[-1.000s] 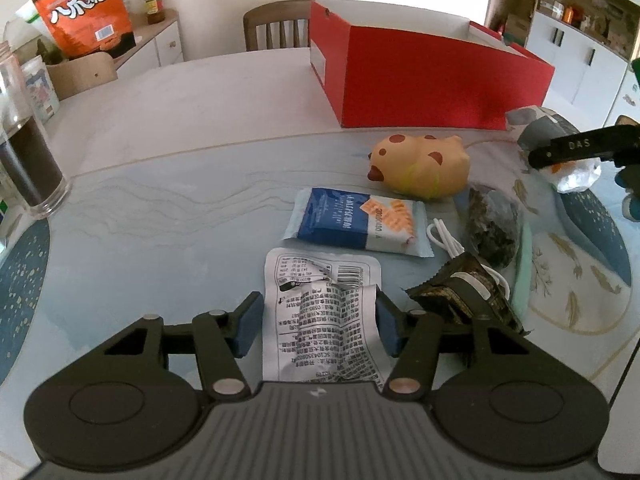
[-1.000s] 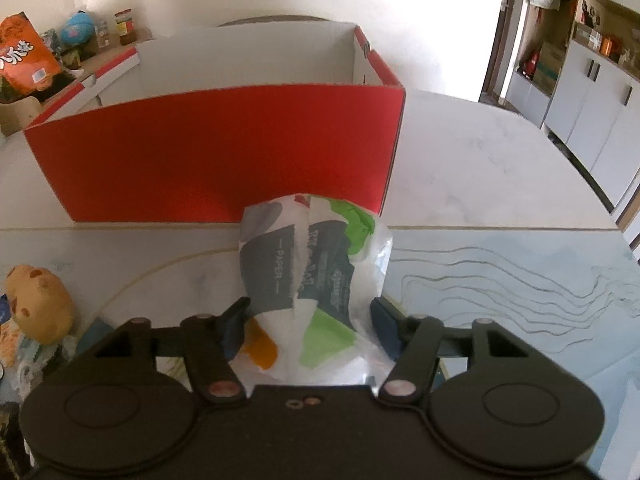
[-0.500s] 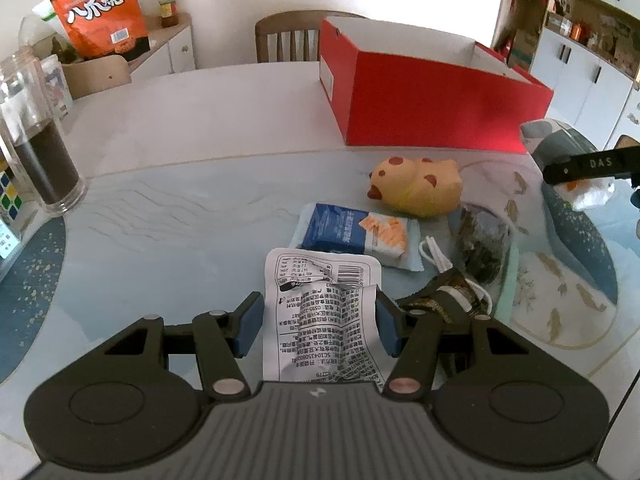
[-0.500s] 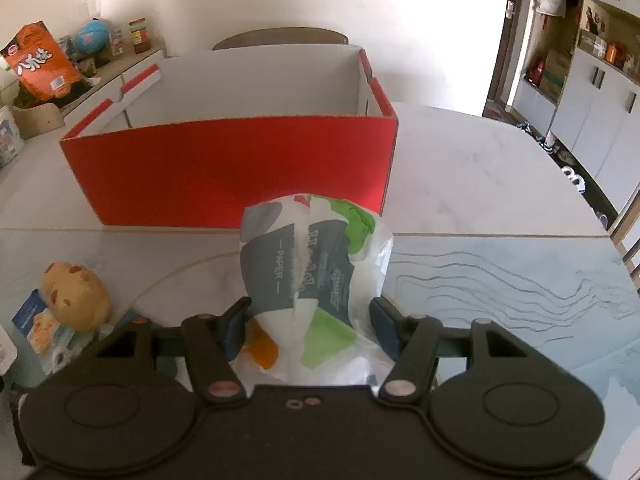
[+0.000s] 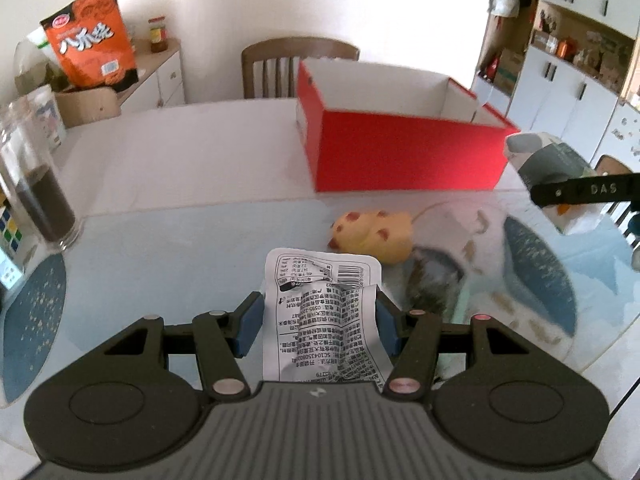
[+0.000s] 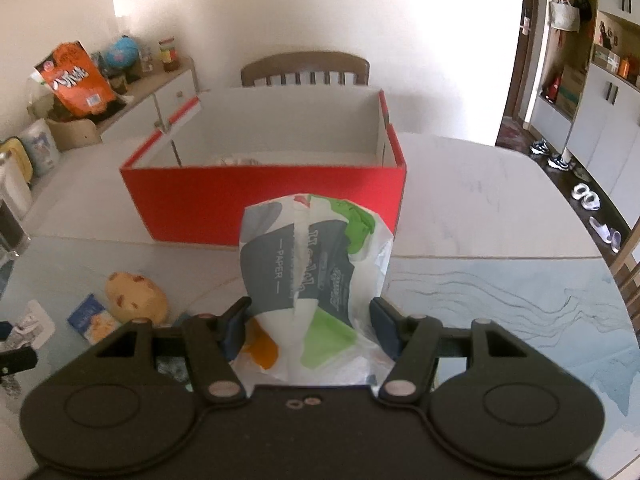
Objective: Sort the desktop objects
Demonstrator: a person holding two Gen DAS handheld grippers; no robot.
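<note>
My left gripper [image 5: 318, 320] is shut on a white printed snack packet [image 5: 324, 320] and holds it above the table. My right gripper [image 6: 310, 326] is shut on a tissue pack [image 6: 312, 276] in white, grey and green wrap, held in the air in front of the red box [image 6: 264, 204]. The red box [image 5: 404, 156] is open, white inside, with something pale at its bottom. The right gripper and its tissue pack [image 5: 556, 160] show at the right edge of the left wrist view.
On the table lie a yellow spotted toy [image 5: 374, 236], a dark snack bag [image 5: 434, 280] and a blue packet [image 6: 94, 318]. A glass jar [image 5: 36, 184] stands at the left. A wooden chair [image 5: 298, 66] is behind the table. An orange bag [image 5: 90, 58] sits on a side cabinet.
Both grippers have risen with their loads. The box interior now shows in the right wrist view. The table objects sit lower and farther in both views.
</note>
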